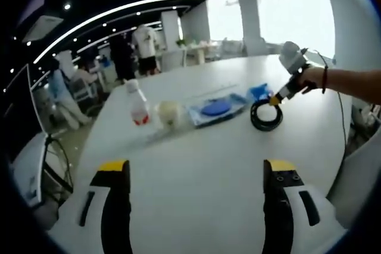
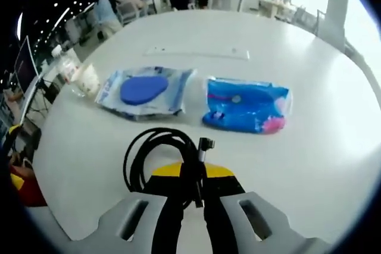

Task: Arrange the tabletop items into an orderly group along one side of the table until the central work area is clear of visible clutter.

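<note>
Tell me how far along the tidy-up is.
Done, by the look of it: the bottle, cup, blue disc packet and blue pouch sit roughly in a row on the table. In hand: the right tool is shut on the black cable. Left: place the cable in the row. The left tool is open, idle.

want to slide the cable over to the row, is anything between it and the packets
Nothing visible is. The right gripper is shut on the black cable coil, and bare white table separates the coil from the packet with the blue disc and the blue pouch beyond it.
</note>
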Tool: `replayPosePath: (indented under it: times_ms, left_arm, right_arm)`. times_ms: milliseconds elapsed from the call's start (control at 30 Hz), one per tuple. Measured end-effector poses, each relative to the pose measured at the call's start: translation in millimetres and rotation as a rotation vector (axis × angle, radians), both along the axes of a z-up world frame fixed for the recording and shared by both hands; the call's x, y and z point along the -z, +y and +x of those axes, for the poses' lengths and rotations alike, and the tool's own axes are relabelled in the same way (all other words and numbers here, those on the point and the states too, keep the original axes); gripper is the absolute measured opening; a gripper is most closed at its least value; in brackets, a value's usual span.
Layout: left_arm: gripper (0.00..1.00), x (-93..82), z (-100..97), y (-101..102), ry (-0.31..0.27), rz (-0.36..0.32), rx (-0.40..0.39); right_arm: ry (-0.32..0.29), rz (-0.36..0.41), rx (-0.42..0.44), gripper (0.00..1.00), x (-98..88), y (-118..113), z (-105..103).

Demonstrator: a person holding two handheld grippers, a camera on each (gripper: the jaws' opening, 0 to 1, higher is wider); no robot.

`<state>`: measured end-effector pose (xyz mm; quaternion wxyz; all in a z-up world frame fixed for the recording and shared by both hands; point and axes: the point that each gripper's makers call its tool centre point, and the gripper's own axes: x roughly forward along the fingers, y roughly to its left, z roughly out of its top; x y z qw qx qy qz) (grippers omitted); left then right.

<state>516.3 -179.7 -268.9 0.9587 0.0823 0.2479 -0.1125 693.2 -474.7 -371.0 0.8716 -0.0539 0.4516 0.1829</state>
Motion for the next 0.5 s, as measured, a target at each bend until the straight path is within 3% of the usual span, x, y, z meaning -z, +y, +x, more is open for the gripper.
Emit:
replayPosePath:
  times_ms: [367, 500]
  left_arm:
    - [0.9, 0.9, -0.4, 3, 0.002, 0.012, 0.0]
    - [0.9, 0.0, -0.3, 6, -0.004, 0.015, -0.009]
  right_arm:
    - [0.008, -0.038, -0.004, 0.11, 20.0, -6, 2]
    - [0.017, -0.005, 0.046, 0.12, 25.9, -9, 3]
